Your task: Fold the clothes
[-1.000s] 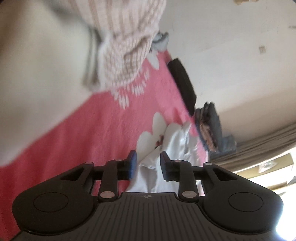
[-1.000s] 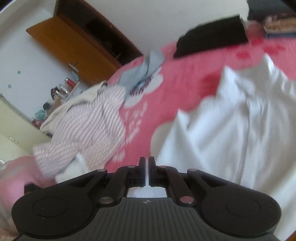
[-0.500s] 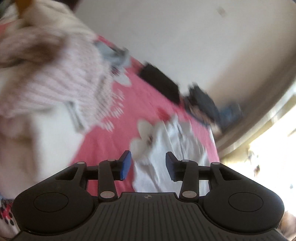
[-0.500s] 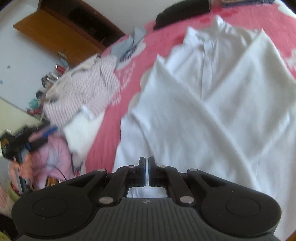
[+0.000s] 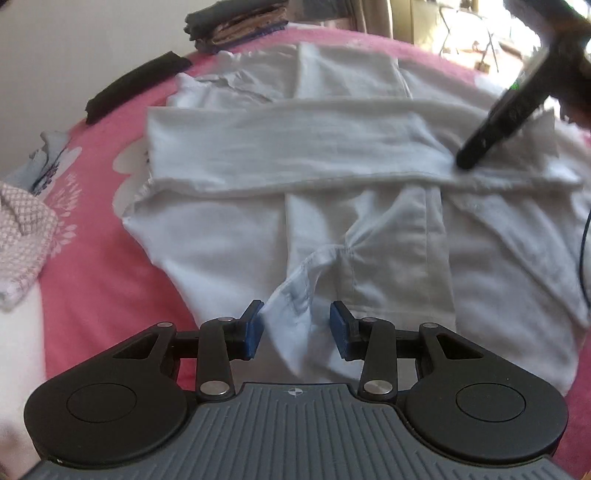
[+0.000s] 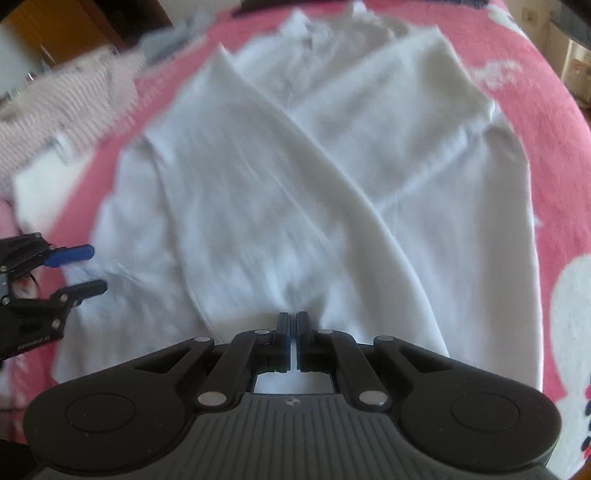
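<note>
A white long-sleeved shirt (image 5: 295,155) lies spread on a pink bedspread (image 5: 99,258), one sleeve folded across its body. My left gripper (image 5: 295,328) is open, its blue pads either side of a bunched shirt edge (image 5: 299,291), low over it. My right gripper (image 6: 294,339) is shut on the white fabric (image 6: 295,258) at the sleeve's end; it also shows in the left wrist view (image 5: 476,155), pressing the folded sleeve. The left gripper shows in the right wrist view (image 6: 77,269), open at the shirt's left edge.
A pink-and-white knitted garment (image 5: 22,229) lies at the left, also in the right wrist view (image 6: 74,96). A black folded item (image 5: 133,85) and a stack of folded clothes (image 5: 236,22) sit at the far edge. A wooden cupboard (image 6: 74,26) stands behind.
The left gripper swung from facing the wall and knitted pile down onto the shirt's edge, jaws opening wider. The right gripper carried the sleeve across the shirt and stayed shut.
</note>
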